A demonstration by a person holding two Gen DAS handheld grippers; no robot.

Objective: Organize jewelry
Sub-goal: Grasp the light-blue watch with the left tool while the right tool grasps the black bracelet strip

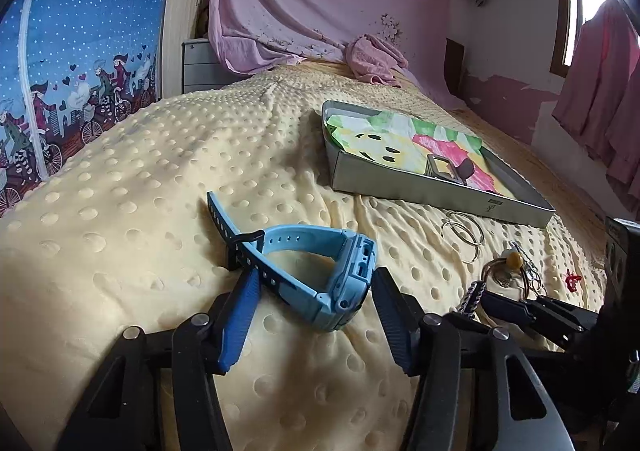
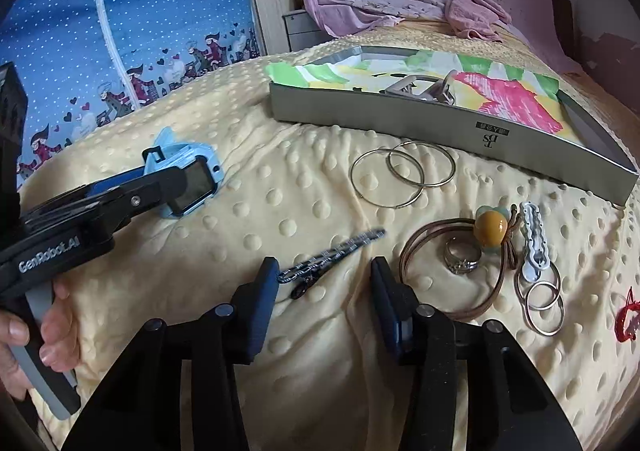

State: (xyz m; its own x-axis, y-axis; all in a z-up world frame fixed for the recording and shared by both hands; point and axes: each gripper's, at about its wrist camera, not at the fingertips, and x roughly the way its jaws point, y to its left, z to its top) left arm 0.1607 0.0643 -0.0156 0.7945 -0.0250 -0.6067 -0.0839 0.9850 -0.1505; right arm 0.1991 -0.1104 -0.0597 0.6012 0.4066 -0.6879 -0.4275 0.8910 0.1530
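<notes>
Jewelry lies scattered on the dimpled yellow blanket (image 1: 140, 211), in front of a shallow grey tray (image 1: 400, 187) lined with bright paper.

From the left wrist, the blue watch (image 1: 320, 271) rests on its side just ahead of the left gripper (image 1: 316, 291). The jaws stand partly open, straddling the watch body; no pad visibly presses on it. Its free strap end runs away to the upper left, so the long axis lies diagonally across the jaws. Closing here may catch only a corner of the case, and the watch could twist out or drag the soft blanket up with it.

From the right wrist, the striped hair clip (image 2: 332, 255) lies between the fingers of the right gripper (image 2: 324, 271), jaws half open and clear of it. The clip points up and right, toward the gold hoops (image 2: 404, 175). It is thin and flat in plush fabric; the pads may close over it and pinch blanket instead. A ring (image 2: 462, 257) and a beaded hair tie (image 2: 490, 229) lie just right of the jaws and could be nudged.
</notes>
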